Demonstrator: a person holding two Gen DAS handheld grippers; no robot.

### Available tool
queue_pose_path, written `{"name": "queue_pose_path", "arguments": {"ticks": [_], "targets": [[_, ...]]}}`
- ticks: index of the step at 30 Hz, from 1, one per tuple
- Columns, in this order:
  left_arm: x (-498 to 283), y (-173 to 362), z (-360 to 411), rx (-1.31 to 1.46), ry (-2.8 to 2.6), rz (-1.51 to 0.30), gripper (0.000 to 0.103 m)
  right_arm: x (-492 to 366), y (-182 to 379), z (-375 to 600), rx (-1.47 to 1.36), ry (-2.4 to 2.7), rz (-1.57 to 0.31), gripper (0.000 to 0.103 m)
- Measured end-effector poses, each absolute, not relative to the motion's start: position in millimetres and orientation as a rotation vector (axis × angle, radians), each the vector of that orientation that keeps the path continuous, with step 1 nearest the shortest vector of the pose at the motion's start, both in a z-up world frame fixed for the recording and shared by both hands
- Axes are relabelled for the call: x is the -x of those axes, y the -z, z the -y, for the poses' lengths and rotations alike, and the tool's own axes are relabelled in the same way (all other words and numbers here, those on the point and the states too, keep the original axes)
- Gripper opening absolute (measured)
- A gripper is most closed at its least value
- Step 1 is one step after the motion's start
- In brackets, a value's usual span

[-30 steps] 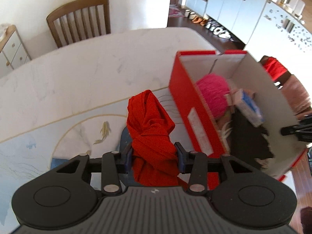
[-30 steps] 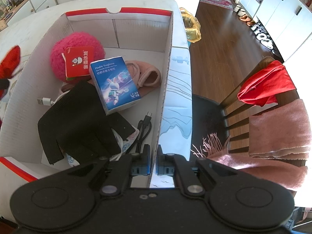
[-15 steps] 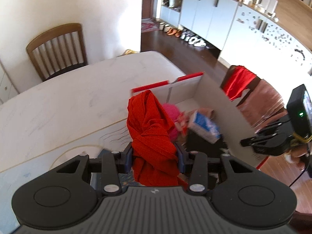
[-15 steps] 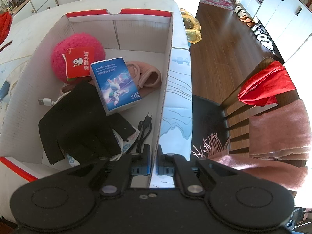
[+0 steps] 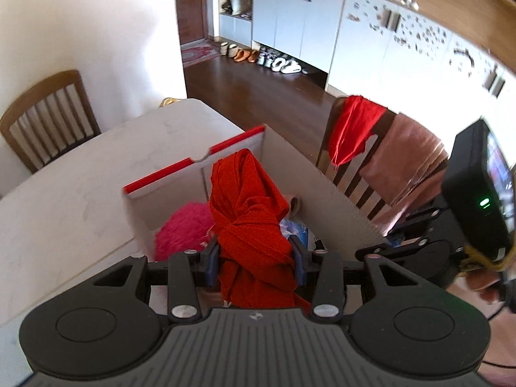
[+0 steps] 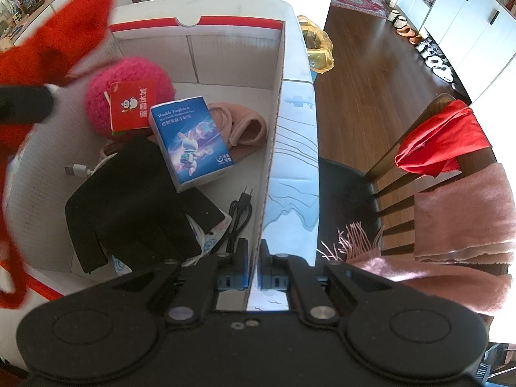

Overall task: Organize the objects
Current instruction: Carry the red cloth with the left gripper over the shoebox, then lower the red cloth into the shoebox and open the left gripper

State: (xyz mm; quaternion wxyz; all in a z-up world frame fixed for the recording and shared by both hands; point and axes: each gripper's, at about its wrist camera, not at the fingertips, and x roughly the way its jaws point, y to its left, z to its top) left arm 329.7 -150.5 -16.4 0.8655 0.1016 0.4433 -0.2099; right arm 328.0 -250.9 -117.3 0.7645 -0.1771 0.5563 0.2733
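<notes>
My left gripper [image 5: 254,259] is shut on a bunched red cloth [image 5: 251,219], held in the air above the open red-and-white box [image 5: 193,164]. From the right wrist the same red cloth [image 6: 54,45] shows blurred at the upper left over the box [image 6: 277,129]. My right gripper [image 6: 254,266] is shut on the box's right wall, near its front corner. Inside lie a pink woolly ball [image 6: 129,93], a red card [image 6: 132,104], a blue tissue pack [image 6: 192,142], a black glove [image 6: 135,200], a pink slipper [image 6: 245,132] and a black cable [image 6: 240,216].
The box stands on a white table [image 5: 64,193] with a blue patterned mat [image 6: 290,174]. A wooden chair [image 6: 435,148] to the right carries a red garment [image 6: 441,142] and a pink scarf [image 6: 461,213]. Another chair [image 5: 45,119] stands behind the table.
The left gripper has carried the red cloth rightwards from the table to above the box; the cloth now enters the right wrist view. The right gripper has stayed put on the box wall.
</notes>
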Motion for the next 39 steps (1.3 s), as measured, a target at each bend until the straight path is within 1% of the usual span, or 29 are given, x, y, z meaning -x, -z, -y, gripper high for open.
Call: {"name": "queue_pose_path", "arguments": {"ticks": [5,11,17,27,30,32,34,39], "targets": [[-339.3,44.0,167.8,-0.256,0.437,-0.974,0.041,-327.5,117.0,247.5,0.381,-0.597,-1.208,0.004],[-344.8,66.3,173.0,-0.362,0.399,-0.952,0.041,-327.0,116.9,243.8,0.377,-0.599,-1.207,0.004],[-352.6,86.7,173.9,-0.401,0.385,-0.988,0.042,-327.2,117.2,246.9,0.373,-0.597,-1.206,0.005],[-353.9,103.7,170.6,-0.395,0.396,-1.041,0.042,-326.9,118.0,247.5,0.363,-0.594,-1.207,0.005],[-354.3,107.0,167.6,-0.378,0.389,-1.062,0.049,-326.2,117.3,246.0,0.361,-0.596,-1.205,0.005],[-353.2,108.6,163.2,-0.361,0.386,-1.061,0.061,-326.0,117.0,244.2,0.360,-0.598,-1.204,0.005],[-350.7,107.9,159.7,-0.345,0.377,-1.053,0.069,-325.6,116.5,246.6,0.358,-0.598,-1.203,0.005],[-344.5,99.4,156.3,-0.310,0.362,-1.026,0.070,-324.6,114.5,241.4,0.354,-0.611,-1.198,0.006]]}}
